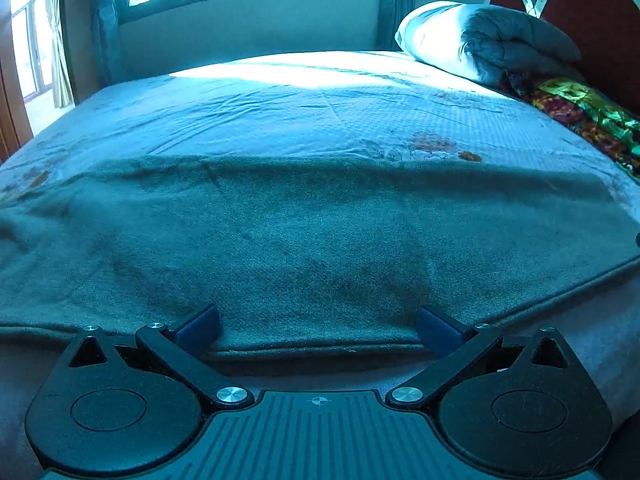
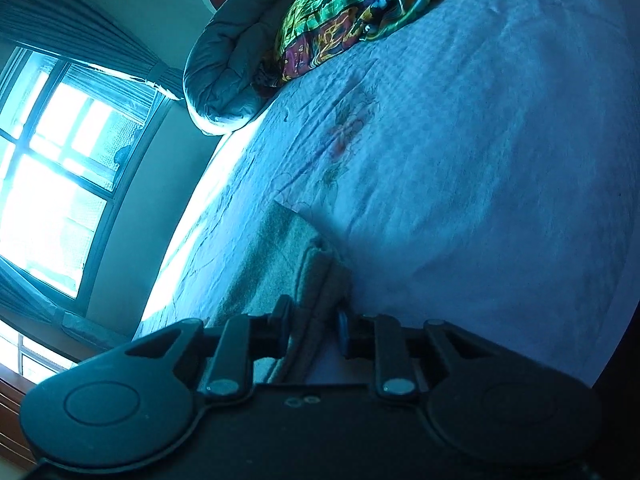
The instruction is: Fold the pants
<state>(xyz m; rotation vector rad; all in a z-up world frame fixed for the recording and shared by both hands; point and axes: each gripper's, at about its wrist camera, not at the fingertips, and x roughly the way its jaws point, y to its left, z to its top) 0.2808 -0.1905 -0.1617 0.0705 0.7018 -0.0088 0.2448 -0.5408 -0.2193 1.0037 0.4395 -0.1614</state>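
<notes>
The whole scene has a strong blue-green cast, so the true colour of the pants (image 1: pixel 312 232) is hard to judge; they look grey-green and fuzzy. Their legs and waistband cannot be told apart, and both ends run out of the left wrist view. The right wrist view is rolled steeply, with the window (image 2: pixel 52 168) on its side.

The pants lie spread flat across the near part of the bed (image 1: pixel 280 96), their near hem along the mattress edge. The left gripper (image 1: pixel 318 326) sits at that hem with its blue pads (image 1: pixel 200 326) wide apart, the hem running between them; whether they touch it is unclear.

The right gripper (image 2: pixel 314 320) has its fingers drawn close together on a bunched, folded edge of the pants (image 2: pixel 316 276), which passes between the pads.

A folded quilt (image 1: pixel 492 40) and a bright patterned cloth (image 1: pixel 580 116) lie by the headboard (image 1: pixel 600 12).
</notes>
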